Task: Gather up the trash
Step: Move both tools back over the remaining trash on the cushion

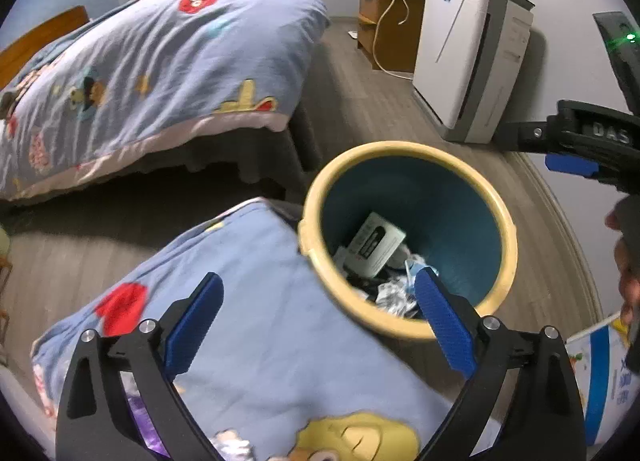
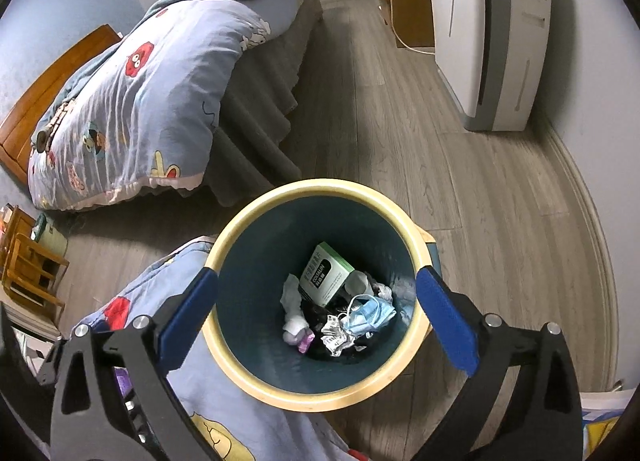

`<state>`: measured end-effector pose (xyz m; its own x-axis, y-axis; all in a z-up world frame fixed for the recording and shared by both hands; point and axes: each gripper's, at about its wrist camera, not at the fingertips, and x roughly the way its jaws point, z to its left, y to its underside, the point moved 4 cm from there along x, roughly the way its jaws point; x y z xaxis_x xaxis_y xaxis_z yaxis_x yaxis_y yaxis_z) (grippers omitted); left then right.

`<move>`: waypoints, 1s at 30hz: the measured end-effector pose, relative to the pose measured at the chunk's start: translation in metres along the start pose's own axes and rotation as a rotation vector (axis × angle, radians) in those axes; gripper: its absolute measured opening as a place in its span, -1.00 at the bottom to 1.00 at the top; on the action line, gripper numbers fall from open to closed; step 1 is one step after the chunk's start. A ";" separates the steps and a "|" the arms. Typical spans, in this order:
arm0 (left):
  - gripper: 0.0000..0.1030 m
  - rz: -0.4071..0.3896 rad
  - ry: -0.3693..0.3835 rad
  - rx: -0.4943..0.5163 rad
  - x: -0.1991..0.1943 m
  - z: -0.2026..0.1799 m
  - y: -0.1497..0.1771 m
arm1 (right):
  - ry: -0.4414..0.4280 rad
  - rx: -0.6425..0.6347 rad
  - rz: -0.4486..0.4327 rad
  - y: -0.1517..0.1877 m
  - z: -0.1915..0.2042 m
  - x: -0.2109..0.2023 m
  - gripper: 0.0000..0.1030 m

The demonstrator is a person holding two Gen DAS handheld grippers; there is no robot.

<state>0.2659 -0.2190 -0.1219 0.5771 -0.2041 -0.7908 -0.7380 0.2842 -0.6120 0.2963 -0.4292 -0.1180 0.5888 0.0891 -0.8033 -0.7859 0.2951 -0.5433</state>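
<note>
While both grippers hang over the floor w/ jaws spread wide and nothing between them, the right gripper [image 2: 316, 313] sits directly above the trash bin [image 2: 416, 335], and the left gripper [image 1: 320, 317] is over the quilt [image 1: 256, 341] just beside the bin's rim. Inside at the bin's bottom: a green-white box [image 2: 326, 279], crumpled tissue [image 2: 293, 297], a blue face mask [image 2: 370, 315], foil scraps [image 2: 334, 335]. Air purifier [image 2: 492, 33] stands by the wall, well apart.

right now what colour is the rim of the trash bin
Pale cream-yellow rim, with a dark teal inside; the right wrist view shows it best.
</note>
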 end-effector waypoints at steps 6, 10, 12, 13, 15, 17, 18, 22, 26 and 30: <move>0.87 0.000 -0.044 -0.005 -0.032 0.037 0.020 | 0.019 -0.031 0.000 0.002 0.014 -0.003 0.89; 0.87 0.007 -0.094 -0.011 -0.056 0.066 0.036 | 0.019 -0.053 -0.008 0.003 0.030 -0.008 0.89; 0.87 0.004 -0.112 -0.029 -0.072 0.084 0.043 | 0.010 -0.051 -0.004 0.005 0.037 -0.009 0.89; 0.87 0.003 -0.118 -0.038 -0.078 0.090 0.046 | 0.005 -0.044 0.000 0.006 0.040 -0.009 0.89; 0.87 -0.001 -0.134 -0.059 -0.092 0.106 0.053 | -0.009 -0.025 0.012 0.009 0.047 -0.007 0.89; 0.88 -0.012 -0.147 -0.074 -0.102 0.118 0.057 | -0.025 -0.020 0.027 0.013 0.055 -0.005 0.89; 0.88 -0.019 -0.153 -0.082 -0.107 0.124 0.060 | -0.027 -0.024 0.033 0.016 0.060 -0.004 0.89; 0.89 -0.034 -0.181 -0.141 -0.119 0.153 0.079 | -0.027 -0.066 0.048 0.028 0.084 -0.003 0.89; 0.89 -0.016 -0.209 -0.168 -0.120 0.175 0.094 | -0.035 -0.143 0.070 0.047 0.116 -0.004 0.89; 0.89 -0.013 -0.234 -0.149 -0.125 0.193 0.105 | -0.049 -0.208 0.076 0.065 0.145 -0.011 0.89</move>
<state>0.1839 0.0174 -0.0847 0.6394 0.0203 -0.7686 -0.7631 0.1390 -0.6312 0.2658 -0.2727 -0.1089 0.5309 0.1509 -0.8339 -0.8474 0.0837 -0.5243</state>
